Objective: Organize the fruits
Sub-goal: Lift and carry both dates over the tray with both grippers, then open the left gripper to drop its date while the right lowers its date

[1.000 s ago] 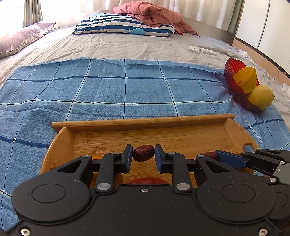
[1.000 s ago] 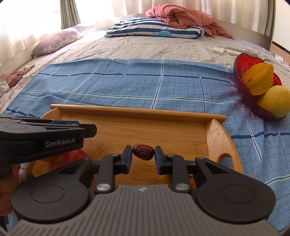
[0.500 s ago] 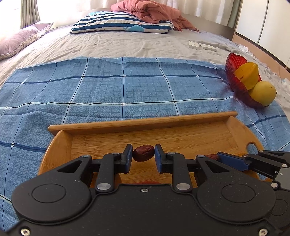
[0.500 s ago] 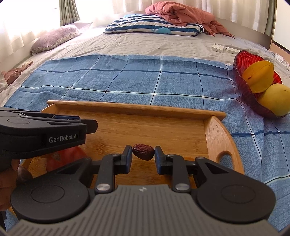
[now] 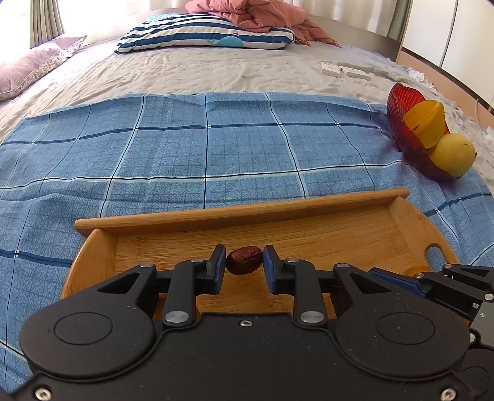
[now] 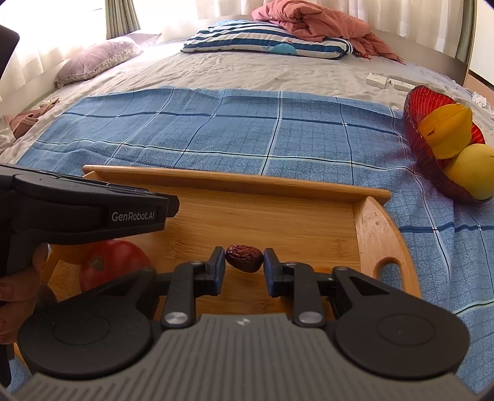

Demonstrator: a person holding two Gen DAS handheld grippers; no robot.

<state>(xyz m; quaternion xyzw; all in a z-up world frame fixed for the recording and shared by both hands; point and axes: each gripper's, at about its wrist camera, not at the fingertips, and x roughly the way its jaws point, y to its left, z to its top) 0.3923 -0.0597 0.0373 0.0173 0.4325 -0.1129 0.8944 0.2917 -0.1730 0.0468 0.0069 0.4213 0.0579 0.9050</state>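
My left gripper (image 5: 244, 264) is shut on a smooth dark red date (image 5: 244, 260) above the wooden tray (image 5: 240, 211). My right gripper (image 6: 244, 263) is shut on a wrinkled red date (image 6: 244, 262) over the same tray (image 6: 234, 182), nearer its right end. A red tomato (image 6: 111, 262) lies in the tray's left part, partly hidden by the left gripper's body (image 6: 83, 206). The right gripper's blue-tipped fingers (image 5: 398, 279) show at the right edge of the left wrist view. A red glass bowl (image 5: 404, 123) with a yellow starfruit (image 5: 427, 121) and a yellow pear (image 5: 452, 151) sits to the right.
The tray rests on a blue checked cloth (image 5: 200, 145) spread over a grey bed (image 5: 216, 68). A striped pillow (image 5: 203, 35), a pink blanket (image 5: 256, 12) and a lilac pillow (image 6: 98, 58) lie at the far end. Two white boxes (image 5: 342, 69) lie beyond the bowl.
The left wrist view has drawn back and up a little, so the tray sits lower and more of it shows. Both grippers keep hold of their dates; the right one has stayed still.
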